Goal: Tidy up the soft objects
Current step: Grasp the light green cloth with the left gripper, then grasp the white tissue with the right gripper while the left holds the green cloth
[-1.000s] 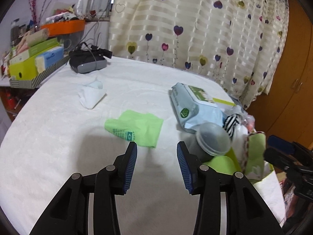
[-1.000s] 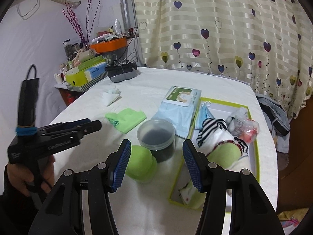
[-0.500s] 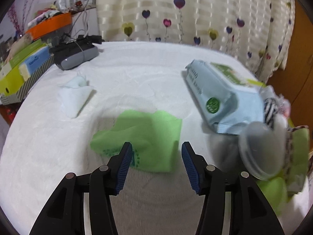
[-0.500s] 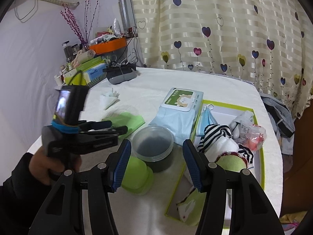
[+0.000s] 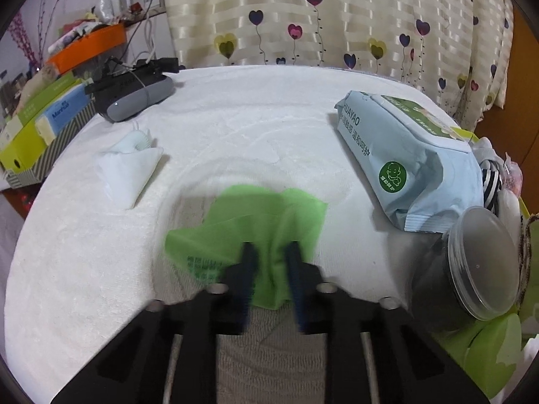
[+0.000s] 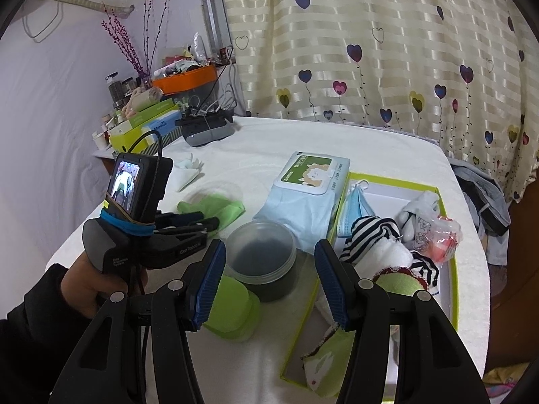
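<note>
**Left claw closes on the green cloth**

Since a second ago the left gripper [image 5: 269, 269] has dropped forward and down onto the green cloth [image 5: 249, 222], which then lay flat and well ahead of its spread fingers. Now the jaws are closing with a bunched fold of that cloth between them, the pads pressing into it; the picture is blurred with the motion. The cloth lies on the white table cover [image 5: 235, 128], its near edge pulled up into the fingers. A folded white tissue [image 5: 126, 168] sits apart to the left, and a pale blue wipes pack [image 5: 404, 155] to the right.

From the other side, the right gripper [image 6: 269, 282] has kept its place, jaws wide apart and empty, above a clear round tub [image 6: 261, 256]. Beside it the green-rimmed tray [image 6: 448, 269] holds a striped sock [image 6: 374, 232] and a face mask [image 6: 357, 205]. A hand [image 6: 87, 286] grips the left tool's handle.
</note>
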`<state>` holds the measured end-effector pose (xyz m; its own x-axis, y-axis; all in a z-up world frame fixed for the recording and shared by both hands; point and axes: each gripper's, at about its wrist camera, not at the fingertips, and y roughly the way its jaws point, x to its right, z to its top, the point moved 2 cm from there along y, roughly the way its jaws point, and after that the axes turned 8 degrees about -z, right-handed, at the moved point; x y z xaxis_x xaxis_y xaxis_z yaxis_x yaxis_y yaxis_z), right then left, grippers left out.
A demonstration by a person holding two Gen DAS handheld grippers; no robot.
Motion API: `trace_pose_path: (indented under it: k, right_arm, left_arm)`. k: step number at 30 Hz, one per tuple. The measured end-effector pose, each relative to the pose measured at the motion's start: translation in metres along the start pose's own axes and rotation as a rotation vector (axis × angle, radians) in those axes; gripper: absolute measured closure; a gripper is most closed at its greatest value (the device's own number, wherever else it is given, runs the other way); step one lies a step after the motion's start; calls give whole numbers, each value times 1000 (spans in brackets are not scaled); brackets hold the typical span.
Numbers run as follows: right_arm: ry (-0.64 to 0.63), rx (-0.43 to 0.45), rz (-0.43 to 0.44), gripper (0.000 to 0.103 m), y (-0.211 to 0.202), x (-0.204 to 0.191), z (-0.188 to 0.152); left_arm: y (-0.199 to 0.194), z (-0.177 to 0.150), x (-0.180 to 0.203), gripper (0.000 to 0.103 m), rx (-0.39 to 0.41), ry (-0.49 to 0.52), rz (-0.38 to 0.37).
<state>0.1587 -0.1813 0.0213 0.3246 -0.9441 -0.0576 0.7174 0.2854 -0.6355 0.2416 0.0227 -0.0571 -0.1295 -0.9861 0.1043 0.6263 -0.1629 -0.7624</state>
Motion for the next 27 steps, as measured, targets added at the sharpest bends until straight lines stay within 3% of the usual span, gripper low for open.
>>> trace_pose_path:
  k: [4, 15, 27]
  right_arm:
    - [-3, 4, -1, 47, -3, -1, 0]
    - [-46, 12, 6, 47, -9, -22, 5]
    - [-111, 1, 51, 47, 7, -65, 26]
  left_arm:
    - [-11, -2, -6, 97, 18, -48, -37]
    - [-79, -24, -23, 97, 151, -140, -113]
    - [-121, -51, -60, 97, 231, -236, -130]
